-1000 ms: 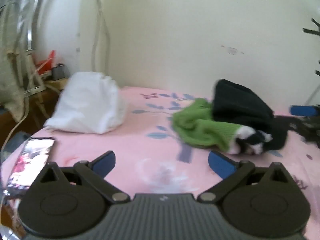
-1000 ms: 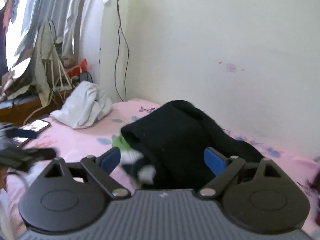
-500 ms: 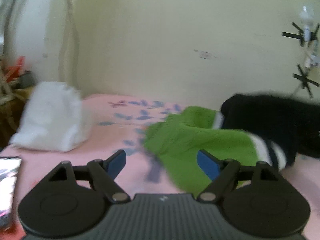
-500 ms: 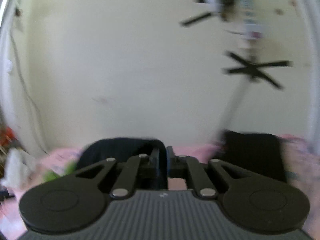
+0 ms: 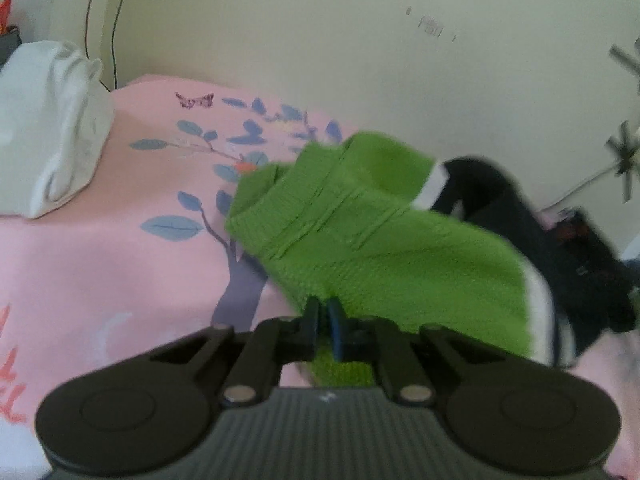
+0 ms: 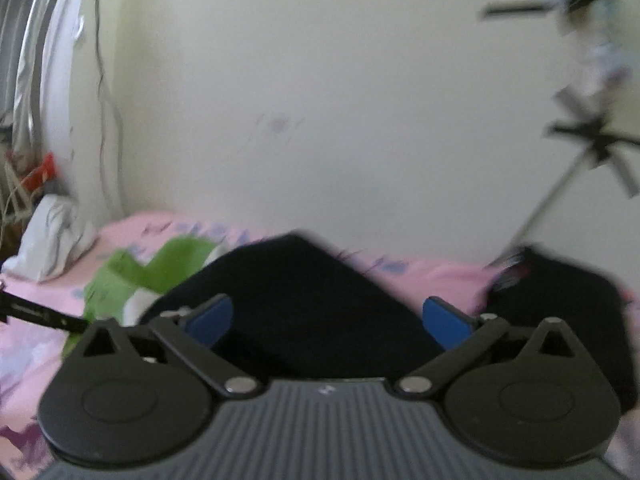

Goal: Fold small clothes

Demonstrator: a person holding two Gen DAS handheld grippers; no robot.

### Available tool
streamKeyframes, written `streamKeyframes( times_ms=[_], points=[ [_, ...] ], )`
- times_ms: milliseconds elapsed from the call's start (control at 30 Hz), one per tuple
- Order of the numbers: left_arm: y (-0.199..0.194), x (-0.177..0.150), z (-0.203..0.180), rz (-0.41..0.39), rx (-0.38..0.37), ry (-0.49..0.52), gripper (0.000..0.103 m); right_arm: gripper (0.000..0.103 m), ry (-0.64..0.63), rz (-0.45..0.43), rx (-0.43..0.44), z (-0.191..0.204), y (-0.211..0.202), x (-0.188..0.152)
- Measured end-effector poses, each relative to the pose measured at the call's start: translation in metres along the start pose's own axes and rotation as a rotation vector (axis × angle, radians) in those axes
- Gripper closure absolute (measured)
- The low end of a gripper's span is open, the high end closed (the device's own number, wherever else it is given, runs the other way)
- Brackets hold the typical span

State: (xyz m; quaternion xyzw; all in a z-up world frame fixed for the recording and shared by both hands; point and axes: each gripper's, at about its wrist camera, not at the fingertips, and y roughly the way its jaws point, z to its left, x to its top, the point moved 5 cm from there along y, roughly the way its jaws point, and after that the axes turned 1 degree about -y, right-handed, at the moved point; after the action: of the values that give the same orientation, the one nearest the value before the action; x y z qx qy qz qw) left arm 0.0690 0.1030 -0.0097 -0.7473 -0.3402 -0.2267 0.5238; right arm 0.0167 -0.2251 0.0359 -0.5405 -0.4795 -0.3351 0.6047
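A small knit garment with a green part [image 5: 372, 240], a white stripe and a black part [image 5: 568, 248] lies on the pink bed sheet [image 5: 100, 264]. My left gripper [image 5: 323, 320] is shut on the near edge of the green part. In the right wrist view the black part [image 6: 304, 304] spreads between the blue pads of my right gripper [image 6: 326, 318], which is open just above it. The green part [image 6: 132, 276] shows to its left.
A white crumpled cloth [image 5: 48, 128] sits at the bed's far left by the wall. A second dark pile [image 6: 560, 304] lies at the right. A tripod stand [image 6: 580, 168] leans by the cream wall. The left gripper's arm [image 6: 40, 314] shows at the left edge.
My left gripper has moved onto the green edge and shut on it. My right gripper, shut half a second ago, has opened and now hangs over the black part.
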Motion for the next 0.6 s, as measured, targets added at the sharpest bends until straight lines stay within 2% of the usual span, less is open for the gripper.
streamKeyframes(
  times_ms=[67, 167, 233, 333, 367, 400, 433, 467, 600],
  points=[
    [-0.038, 0.000, 0.002, -0.074, -0.024, -0.001, 0.098, 0.013, -0.019, -0.018, 0.114, 0.027, 0.011, 0.016],
    [-0.092, -0.013, 0.011, -0.144, -0.082, -0.006, 0.098, 0.013, -0.119, -0.054, 0.183, 0.064, 0.022, 0.049],
    [-0.099, -0.018, 0.016, -0.110, -0.112, -0.029, 0.098, 0.013, -0.153, -0.040, 0.225, 0.082, 0.037, 0.069],
    [-0.094, -0.034, 0.019, -0.056, -0.088, -0.039, 0.096, 0.013, -0.150, 0.008, 0.256, 0.090, 0.072, 0.092],
    [-0.092, -0.037, 0.021, -0.049, -0.074, -0.040, 0.083, 0.012, -0.146, 0.029, 0.260, 0.096, 0.086, 0.099],
    [-0.087, -0.038, 0.022, -0.035, -0.059, -0.044, 0.051, 0.011, -0.138, 0.052, 0.274, 0.097, 0.098, 0.100],
    [-0.082, -0.039, 0.023, -0.034, -0.046, -0.048, 0.039, 0.009, -0.133, 0.079, 0.301, 0.085, 0.115, 0.100],
    [-0.079, -0.040, 0.022, -0.047, -0.035, -0.052, 0.033, 0.006, -0.122, 0.107, 0.297, 0.095, 0.129, 0.102],
    [-0.061, -0.038, 0.020, -0.038, -0.071, -0.074, 0.032, 0.006, -0.075, 0.259, 0.320, 0.114, 0.195, 0.100]
  ],
)
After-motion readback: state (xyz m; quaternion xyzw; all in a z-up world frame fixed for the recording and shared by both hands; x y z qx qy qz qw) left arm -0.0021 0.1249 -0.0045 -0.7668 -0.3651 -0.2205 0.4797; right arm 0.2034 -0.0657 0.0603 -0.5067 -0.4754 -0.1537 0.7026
